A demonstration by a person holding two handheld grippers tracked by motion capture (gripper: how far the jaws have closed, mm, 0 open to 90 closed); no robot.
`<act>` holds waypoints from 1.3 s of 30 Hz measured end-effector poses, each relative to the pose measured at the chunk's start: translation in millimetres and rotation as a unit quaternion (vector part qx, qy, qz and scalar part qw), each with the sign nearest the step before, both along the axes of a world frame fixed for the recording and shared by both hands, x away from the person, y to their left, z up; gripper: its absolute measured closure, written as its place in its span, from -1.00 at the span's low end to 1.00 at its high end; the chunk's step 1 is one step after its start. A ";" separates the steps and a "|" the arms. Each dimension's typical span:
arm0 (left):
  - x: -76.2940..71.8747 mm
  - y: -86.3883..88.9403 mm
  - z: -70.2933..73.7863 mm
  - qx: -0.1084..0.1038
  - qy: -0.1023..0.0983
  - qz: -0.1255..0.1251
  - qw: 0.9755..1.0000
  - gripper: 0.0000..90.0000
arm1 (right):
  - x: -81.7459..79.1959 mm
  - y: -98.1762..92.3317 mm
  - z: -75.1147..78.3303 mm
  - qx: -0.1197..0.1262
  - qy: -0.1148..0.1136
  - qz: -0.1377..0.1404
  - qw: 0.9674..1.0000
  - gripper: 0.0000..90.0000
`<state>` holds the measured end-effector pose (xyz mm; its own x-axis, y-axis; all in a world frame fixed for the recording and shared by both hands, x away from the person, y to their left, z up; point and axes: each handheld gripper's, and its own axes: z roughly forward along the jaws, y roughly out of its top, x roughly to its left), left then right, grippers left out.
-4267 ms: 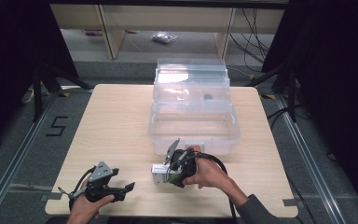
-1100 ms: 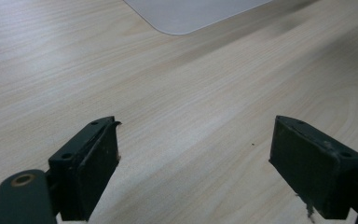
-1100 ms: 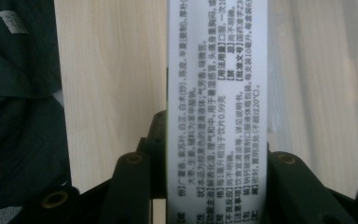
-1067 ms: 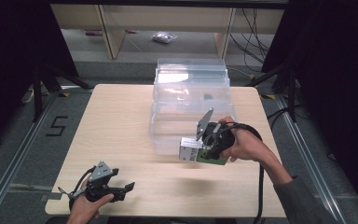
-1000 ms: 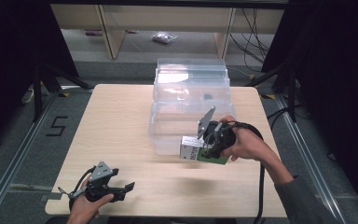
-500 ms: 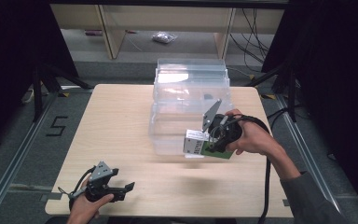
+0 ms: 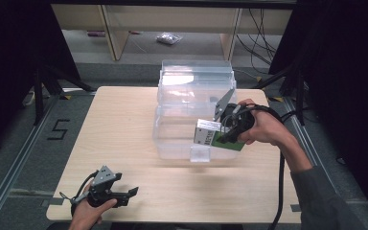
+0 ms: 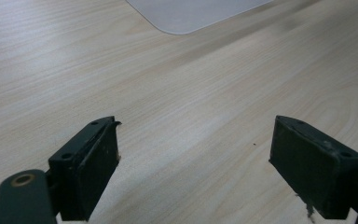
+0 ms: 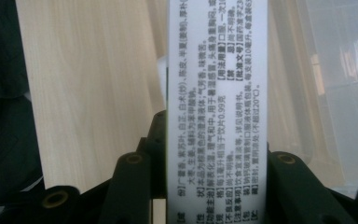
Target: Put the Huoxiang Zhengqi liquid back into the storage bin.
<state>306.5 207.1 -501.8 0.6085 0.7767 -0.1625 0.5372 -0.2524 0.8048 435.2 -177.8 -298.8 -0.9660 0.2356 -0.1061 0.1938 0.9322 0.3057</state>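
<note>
Left black two-jaw gripper: low over pale wooden table at near-left corner, jaws wide apart, empty. Clear plastic lidded storage box: table centre. Right gripper: clamped on white-and-green printed carton, raised over box's near-right edge.

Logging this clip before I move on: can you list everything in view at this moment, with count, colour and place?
Table: one, light wood, centre.
Storage bin: one, clear plastic, lid open, at the table's far middle.
Carton: one, white and green with printed text, held over the bin's front right.
Shelving: one, pale wood, behind the table.
Bag: one, clear, on the floor under the shelving.
Left gripper: black, open, near front left edge.
Right gripper: black, shut on the carton.
</note>
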 end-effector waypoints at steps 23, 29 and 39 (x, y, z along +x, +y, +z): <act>0.2 -0.3 -0.4 0.000 0.002 0.001 1.000 -0.67 | 60.2 -9.0 -21.0 0.014 0.008 -0.010 1.000 0.45; 0.1 0.1 0.0 0.001 0.004 0.001 1.000 -0.67 | 71.8 -11.4 -27.7 0.009 0.007 -0.018 1.000 0.45; 0.1 0.0 0.0 -0.001 0.002 0.000 1.000 -0.67 | 85.9 -13.9 -39.6 0.006 0.016 -0.037 0.999 0.45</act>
